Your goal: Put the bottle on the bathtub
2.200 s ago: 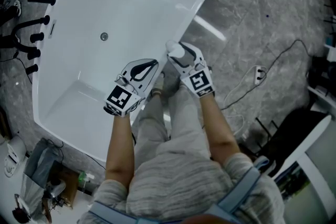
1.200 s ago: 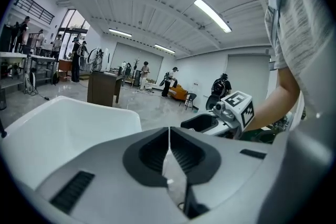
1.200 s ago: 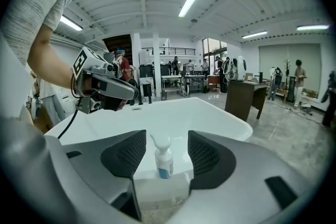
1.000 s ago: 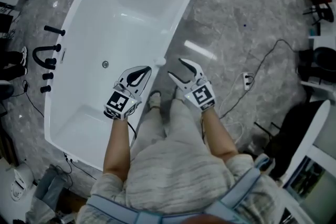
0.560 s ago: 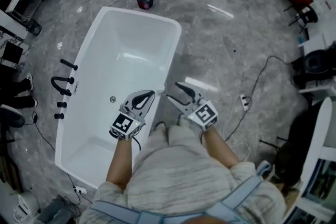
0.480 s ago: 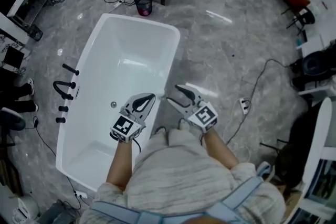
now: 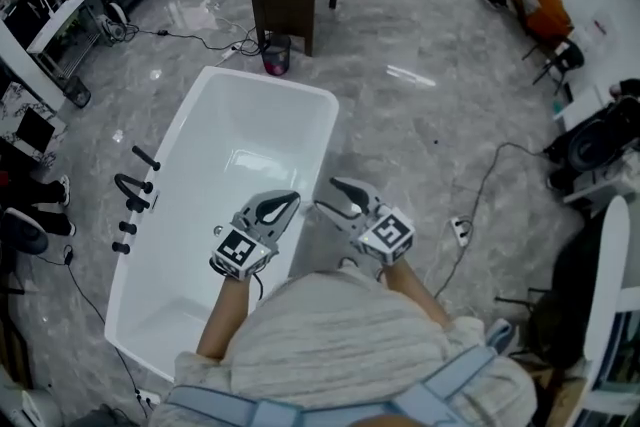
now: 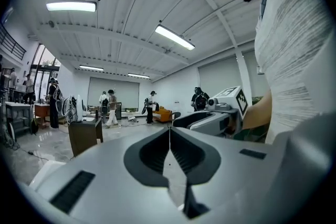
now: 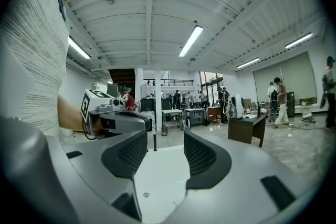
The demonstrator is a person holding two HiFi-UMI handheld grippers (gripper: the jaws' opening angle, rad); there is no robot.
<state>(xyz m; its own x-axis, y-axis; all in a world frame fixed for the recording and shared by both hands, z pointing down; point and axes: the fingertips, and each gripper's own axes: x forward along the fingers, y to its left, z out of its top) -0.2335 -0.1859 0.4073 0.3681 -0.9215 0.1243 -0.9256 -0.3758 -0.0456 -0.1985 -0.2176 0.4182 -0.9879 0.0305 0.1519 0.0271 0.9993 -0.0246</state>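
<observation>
The white bathtub [image 7: 225, 185] lies on the grey marble floor, below and ahead of me. Both grippers hover high over its near right rim, pointing almost level. My left gripper [image 7: 290, 199] is shut, its jaws meeting along one line with nothing between them [image 8: 169, 129]. My right gripper [image 7: 325, 194] is open and empty; in the right gripper view [image 9: 165, 140] the tub's white inside shows through the gap. Each gripper view shows the other gripper beside it. I cannot pick out the bottle in any view; the grippers cover the stretch of rim under them.
Black taps [image 7: 135, 195] stand at the tub's left side. A dark wooden table [image 7: 290, 0] stands beyond its far end, with a small bin [image 7: 274, 57] beside it. A cable and power strip [image 7: 460, 230] lie on the floor to the right. People stand far off.
The right gripper, earlier shut on a white bottle at the tub's rim, is open and empty. Both grippers have risen; the head view has lifted and takes in more of the room.
</observation>
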